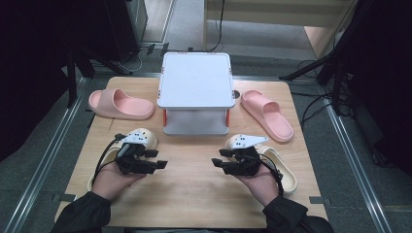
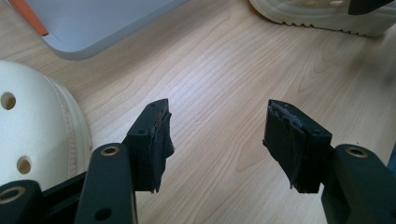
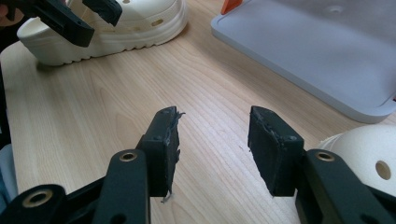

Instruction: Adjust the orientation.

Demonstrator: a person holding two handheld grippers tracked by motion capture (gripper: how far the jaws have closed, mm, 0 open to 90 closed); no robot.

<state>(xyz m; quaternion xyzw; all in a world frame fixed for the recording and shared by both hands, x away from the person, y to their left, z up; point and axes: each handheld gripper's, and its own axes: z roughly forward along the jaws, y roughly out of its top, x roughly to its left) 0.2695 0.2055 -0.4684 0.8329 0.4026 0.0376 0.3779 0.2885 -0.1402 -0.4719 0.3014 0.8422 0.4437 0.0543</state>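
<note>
My left gripper [image 1: 160, 164] is held over the left cream clog [image 1: 142, 137], pointing right toward the table's middle; its jaws stand open with bare wood between them [image 2: 217, 140]. Its own view has that clog [image 2: 32, 126] at the left edge. My right gripper [image 1: 217, 162] faces it from over the right cream clog [image 1: 284, 170], open and empty too [image 3: 212, 149]. The right gripper view shows the left clog [image 3: 116, 28] far off and the right clog [image 3: 369, 158] at the lower right. Two pink slides [image 1: 119, 104] [image 1: 267, 114] lie on either side of the rack.
A white two-tier shoe rack [image 1: 196, 80] with orange supports stands at the table's back middle; its lower shelf [image 3: 317, 51] lies near both grippers. The wooden table [image 1: 194, 194] is bare between the grippers. Dark stands and cables surround the table.
</note>
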